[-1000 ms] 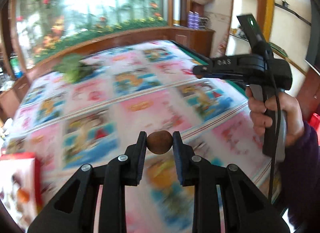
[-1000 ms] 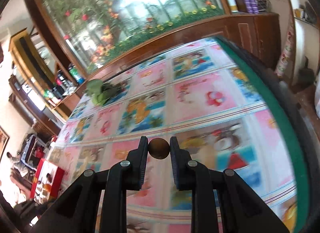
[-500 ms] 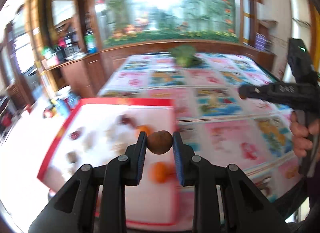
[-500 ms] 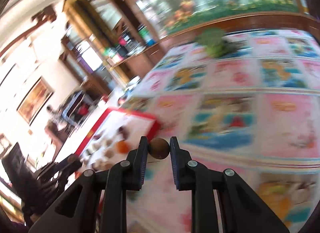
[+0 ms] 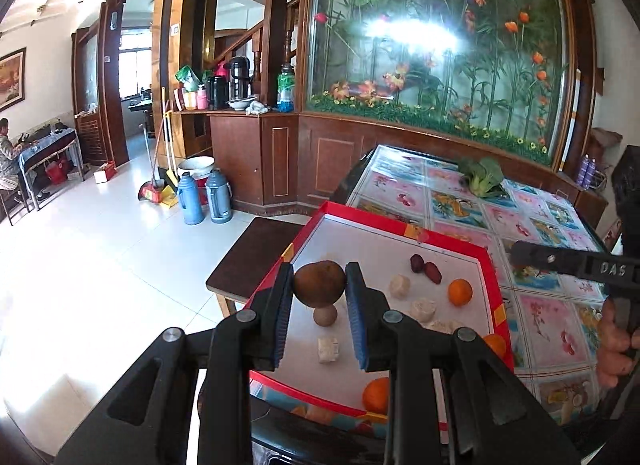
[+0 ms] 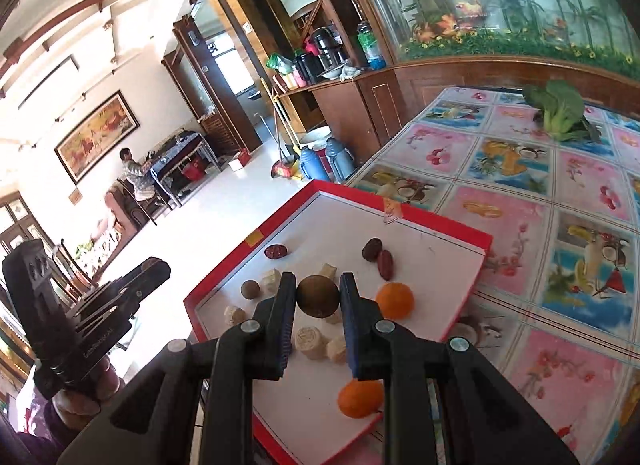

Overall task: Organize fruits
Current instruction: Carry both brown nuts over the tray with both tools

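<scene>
Just below and ahead of both tongs sits the red-edged white cardboard tray [image 5: 404, 225], and the left gripper [image 5: 319, 285] and right gripper [image 6: 318, 297] each pinch a small round brown fruit [image 5: 319, 283] above it, dull, smooth and ball-shaped with no long side.

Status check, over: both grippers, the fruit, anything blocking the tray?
Left gripper shut on a brown fruit. Right gripper shut on a brown ball fruit. Both over red tray; oranges, dates, pale pieces scattered below.
</scene>
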A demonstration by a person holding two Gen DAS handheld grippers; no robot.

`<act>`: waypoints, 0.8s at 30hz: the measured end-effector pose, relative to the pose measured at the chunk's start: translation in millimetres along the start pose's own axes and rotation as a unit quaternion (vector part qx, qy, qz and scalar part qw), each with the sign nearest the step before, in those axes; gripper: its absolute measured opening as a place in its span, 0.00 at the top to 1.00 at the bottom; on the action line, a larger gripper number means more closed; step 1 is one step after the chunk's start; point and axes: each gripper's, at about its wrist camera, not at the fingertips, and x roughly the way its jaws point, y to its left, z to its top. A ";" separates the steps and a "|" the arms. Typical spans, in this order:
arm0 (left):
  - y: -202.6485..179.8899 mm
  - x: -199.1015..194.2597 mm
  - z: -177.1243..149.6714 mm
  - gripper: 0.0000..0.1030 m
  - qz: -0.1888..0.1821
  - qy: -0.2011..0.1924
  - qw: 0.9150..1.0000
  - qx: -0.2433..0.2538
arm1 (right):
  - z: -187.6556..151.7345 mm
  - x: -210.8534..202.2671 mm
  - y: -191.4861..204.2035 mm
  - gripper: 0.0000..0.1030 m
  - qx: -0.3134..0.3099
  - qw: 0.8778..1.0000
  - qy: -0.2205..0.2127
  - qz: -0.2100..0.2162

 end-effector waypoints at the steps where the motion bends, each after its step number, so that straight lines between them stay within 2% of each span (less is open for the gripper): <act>1: -0.1 2.0 -1.6 0.73 -0.009 0.003 1.000 0.000 | -1.0 4.7 3.6 0.80 -0.005 1.000 0.003 -0.005; 7: -10.9 26.0 -16.5 0.73 -0.036 0.045 0.998 0.008 | -14.7 33.9 1.8 0.80 -0.020 0.998 0.029 -0.048; 10: -18.0 38.6 -21.4 0.73 -0.029 0.058 0.998 0.013 | -19.6 39.3 -1.8 0.80 -0.018 0.997 0.039 -0.059; 13: -22.6 45.4 -23.2 0.73 -0.002 0.062 0.998 0.023 | -22.9 45.8 -5.2 0.80 -0.016 0.996 0.047 -0.071; 24: -18.8 58.8 -29.2 0.73 0.025 0.080 0.996 0.023 | -26.1 52.8 -9.1 0.80 -0.011 0.996 0.048 -0.077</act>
